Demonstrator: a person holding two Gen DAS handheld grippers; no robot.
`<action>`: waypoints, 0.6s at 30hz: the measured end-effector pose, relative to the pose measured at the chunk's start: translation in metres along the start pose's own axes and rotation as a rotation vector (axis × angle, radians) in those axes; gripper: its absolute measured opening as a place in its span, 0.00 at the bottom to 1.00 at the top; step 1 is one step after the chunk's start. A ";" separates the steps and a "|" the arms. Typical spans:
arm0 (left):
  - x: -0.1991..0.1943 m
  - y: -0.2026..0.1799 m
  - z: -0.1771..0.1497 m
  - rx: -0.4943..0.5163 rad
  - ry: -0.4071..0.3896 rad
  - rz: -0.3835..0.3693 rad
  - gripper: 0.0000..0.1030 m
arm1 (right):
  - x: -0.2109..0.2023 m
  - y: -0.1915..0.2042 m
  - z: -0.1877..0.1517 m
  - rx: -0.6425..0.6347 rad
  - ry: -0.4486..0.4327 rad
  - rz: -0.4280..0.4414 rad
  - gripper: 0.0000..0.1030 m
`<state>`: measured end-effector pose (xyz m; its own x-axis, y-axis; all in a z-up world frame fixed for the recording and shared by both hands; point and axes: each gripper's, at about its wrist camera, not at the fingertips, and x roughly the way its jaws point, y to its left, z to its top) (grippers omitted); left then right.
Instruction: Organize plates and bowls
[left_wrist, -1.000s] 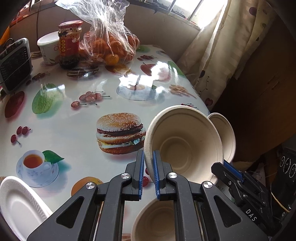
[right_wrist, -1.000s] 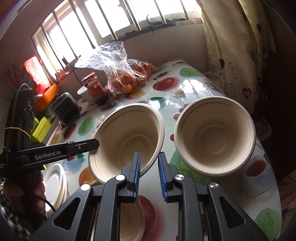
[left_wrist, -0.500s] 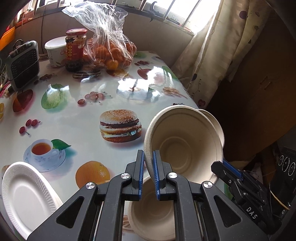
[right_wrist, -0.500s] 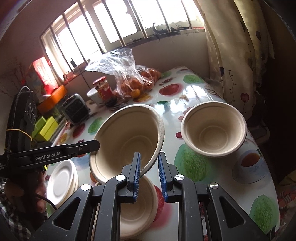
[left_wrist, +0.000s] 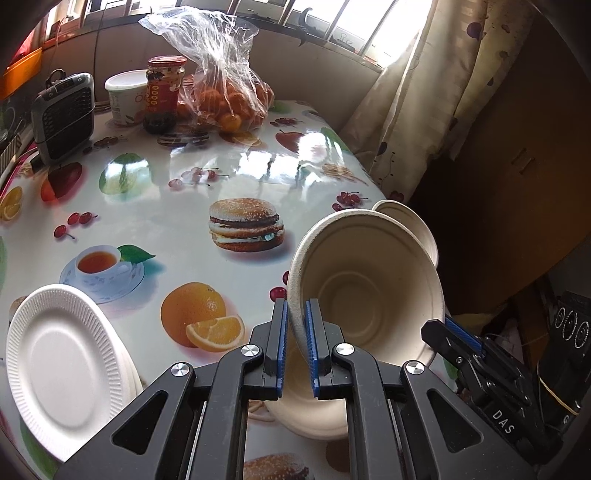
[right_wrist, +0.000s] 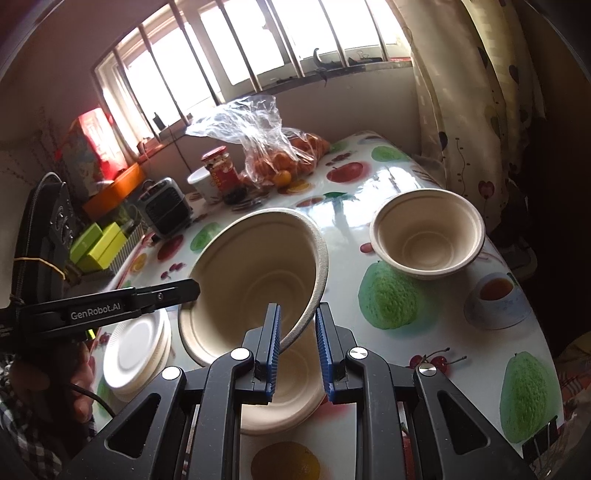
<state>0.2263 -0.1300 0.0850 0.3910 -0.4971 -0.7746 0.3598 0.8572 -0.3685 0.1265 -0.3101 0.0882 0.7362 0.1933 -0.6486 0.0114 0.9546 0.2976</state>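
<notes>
The tilted bowl (left_wrist: 369, 288) hides most of the far bowl (left_wrist: 406, 221); gripper frames cover the lower bowl (right_wrist: 280, 391).

A glossy table (left_wrist: 192, 206) with a printed cloth of burgers, oranges, cherries and teacups carries everything. In the left wrist view, a stack of white plates (left_wrist: 62, 365) lies at eight o'clock, a beige bowl (left_wrist: 314, 417) sits at six o'clock. At eleven o'clock stand a small grey fan heater (left_wrist: 62, 114), a white tub (left_wrist: 125, 96), a red-lidded jar (left_wrist: 164, 94) and a clear bag of oranges (left_wrist: 225, 92). In the right wrist view another bowl (right_wrist: 428, 236) rests at two o'clock
</notes>
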 end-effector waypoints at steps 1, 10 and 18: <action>-0.002 0.000 -0.002 0.002 -0.002 0.000 0.10 | -0.001 0.002 -0.002 0.000 -0.001 0.000 0.18; -0.006 0.002 -0.020 0.000 0.015 0.002 0.10 | -0.007 0.004 -0.019 0.010 0.015 0.002 0.18; 0.000 0.008 -0.032 -0.005 0.049 0.016 0.10 | -0.001 0.004 -0.032 0.022 0.045 0.000 0.18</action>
<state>0.2024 -0.1189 0.0652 0.3548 -0.4763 -0.8046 0.3493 0.8657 -0.3585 0.1039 -0.2989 0.0674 0.7052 0.2037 -0.6792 0.0270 0.9494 0.3129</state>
